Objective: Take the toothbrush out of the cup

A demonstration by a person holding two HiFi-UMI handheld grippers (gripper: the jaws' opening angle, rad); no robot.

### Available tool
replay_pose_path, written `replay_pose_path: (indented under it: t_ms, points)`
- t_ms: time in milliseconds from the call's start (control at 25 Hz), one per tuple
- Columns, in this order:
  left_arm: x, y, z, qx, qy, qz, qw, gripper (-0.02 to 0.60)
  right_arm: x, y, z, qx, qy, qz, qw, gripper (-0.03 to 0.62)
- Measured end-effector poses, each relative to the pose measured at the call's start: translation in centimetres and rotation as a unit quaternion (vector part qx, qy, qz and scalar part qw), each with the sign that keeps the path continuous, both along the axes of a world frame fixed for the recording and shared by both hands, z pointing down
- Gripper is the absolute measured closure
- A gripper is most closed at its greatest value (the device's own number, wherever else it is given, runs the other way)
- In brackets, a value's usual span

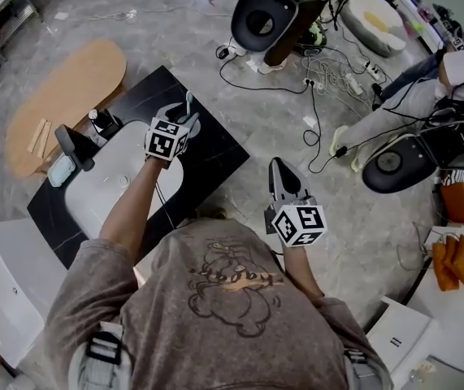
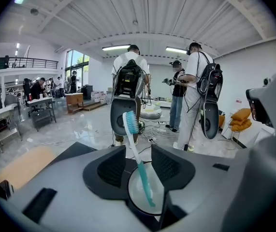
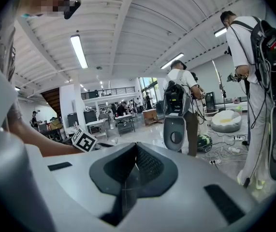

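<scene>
Left gripper (image 2: pixel 138 149) jaws apart around toothbrush (image 2: pixel 140 167), tilted in cup (image 2: pixel 134 190).

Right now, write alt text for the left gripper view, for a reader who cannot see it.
A blue-and-white toothbrush stands tilted in a white cup, its handle passing between the open jaws of the left gripper with a gap on each side. Beyond, people with backpacks stand on a glossy floor in a bright hall.

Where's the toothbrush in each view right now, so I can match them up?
Head view: toothbrush upper centre-left, sticking up past the left gripper.
Left gripper view: toothbrush at centre, between the parted jaws.
Right gripper view: not in it.
Shared landmark: pale floor cushion.
</scene>
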State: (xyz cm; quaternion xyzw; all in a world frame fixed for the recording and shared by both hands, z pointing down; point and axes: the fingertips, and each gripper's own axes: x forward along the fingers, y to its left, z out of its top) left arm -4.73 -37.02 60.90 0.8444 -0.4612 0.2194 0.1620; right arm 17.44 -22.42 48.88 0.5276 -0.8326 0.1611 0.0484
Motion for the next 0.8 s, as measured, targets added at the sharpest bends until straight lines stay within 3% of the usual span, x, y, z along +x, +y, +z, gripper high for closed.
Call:
replay_pose_path:
  t_ms: [320, 600, 800]
  points:
    - [0.1, -0.2, 0.0, 0.002, 0.002, -0.005, 1.0, 0.495, 0.8, 0.5, 0.2, -0.004, 0.002, 0.014, 1.0, 0.591]
    - [0.1, -0.1, -0.4, 0.009, -0.005, -0.007, 0.9999, 0.517, 0.8, 0.9, 0.2, -0.006, 0.0, 0.017, 1.0, 0.591]
    - [0.2, -0.1, -1.2, 0.015, 0.009, -0.013, 0.9998, 0.538, 0.7, 1.0, 0.4, -0.008, -0.001, 0.017, 1.0, 0.591]
